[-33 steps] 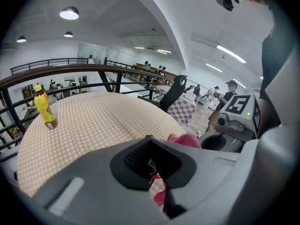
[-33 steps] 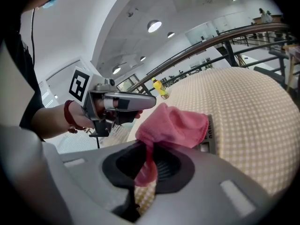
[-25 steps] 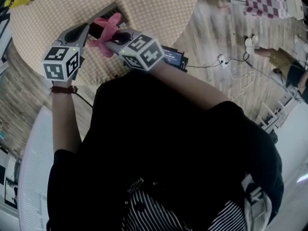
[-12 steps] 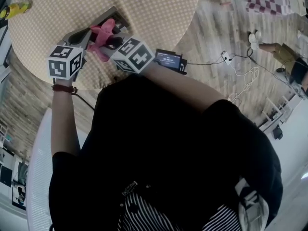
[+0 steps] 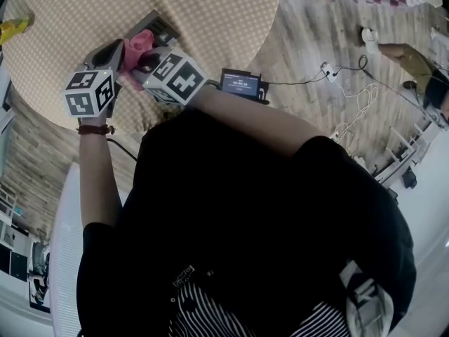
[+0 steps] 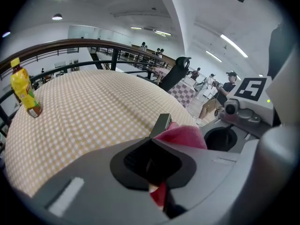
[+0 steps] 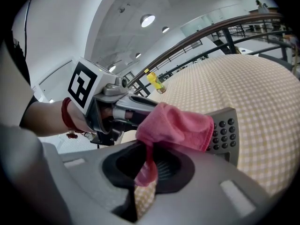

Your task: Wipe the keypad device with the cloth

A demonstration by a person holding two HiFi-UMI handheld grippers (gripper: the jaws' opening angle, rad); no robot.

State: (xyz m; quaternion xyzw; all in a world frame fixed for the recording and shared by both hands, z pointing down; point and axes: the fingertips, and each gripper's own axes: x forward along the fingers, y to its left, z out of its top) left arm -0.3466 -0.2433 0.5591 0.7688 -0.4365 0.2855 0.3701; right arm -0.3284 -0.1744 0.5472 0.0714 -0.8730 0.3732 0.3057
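Note:
Over the near edge of the round checked table (image 5: 210,12), my left gripper (image 5: 130,48) is shut on the grey keypad device (image 5: 160,28) and holds it up. In the left gripper view the device (image 6: 162,123) shows edge-on, straight ahead of the jaws. My right gripper (image 5: 145,60) is shut on the pink cloth (image 5: 139,42), which is bunched against the device. In the right gripper view the cloth (image 7: 176,125) runs up from my right gripper (image 7: 147,161) and drapes over the keypad device (image 7: 225,132), hiding its left part; black buttons show at its right.
A yellow bottle (image 5: 14,27) stands at the table's far left edge. A small black box with a lit screen (image 5: 242,83) sits past the table's rim, over the wood floor. White cables (image 5: 354,111) lie on that floor. A railing (image 7: 206,43) runs behind the table.
Both grippers have drifted a little left in the head view, still close together. The cloth stuck up loosely before and is now bunched tighter against the keypad device.

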